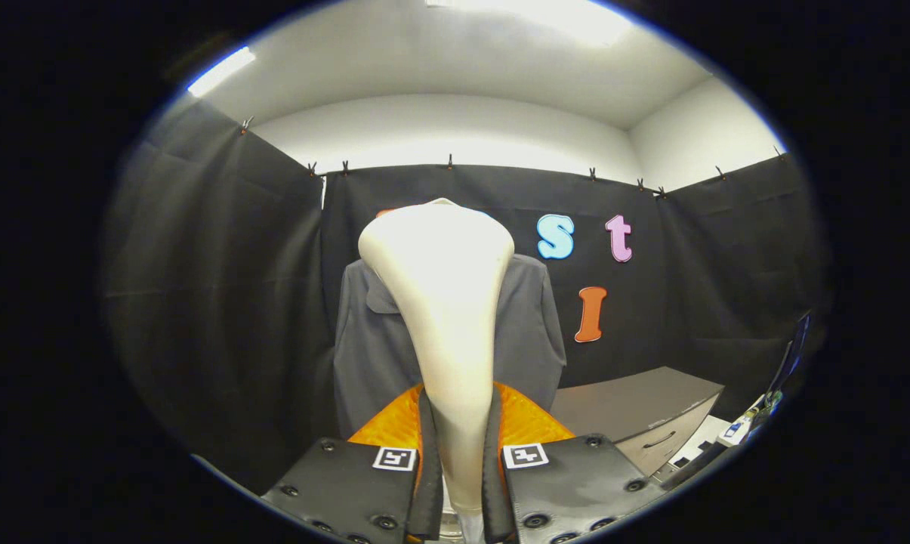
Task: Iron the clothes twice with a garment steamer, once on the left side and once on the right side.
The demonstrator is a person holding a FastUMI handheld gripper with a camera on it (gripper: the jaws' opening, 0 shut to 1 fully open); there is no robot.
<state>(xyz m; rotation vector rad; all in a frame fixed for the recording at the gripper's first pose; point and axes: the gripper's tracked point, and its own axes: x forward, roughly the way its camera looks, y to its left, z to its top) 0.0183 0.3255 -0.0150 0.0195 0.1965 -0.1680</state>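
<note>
Gripper (458,453) jaws clamped on the narrow handle of the cream garment steamer (443,302), both fingers (427,461) pressed against its sides. Steamer upright, handle low between the jaws, wide rounded head flaring above and beyond them. Head in front of the upper middle of the grey shirt (530,325); contact with the fabric cannot be told. Shirt hanging flat against the black cloth wall (220,302), directly behind the steamer, collar partly hidden by the head, left and right panels showing on either side of the steamer. Grey counter (636,412) with a drawer to the right of the shirt, lower down. Small blurred items beyond the counter's right end, too small to identify.
</note>
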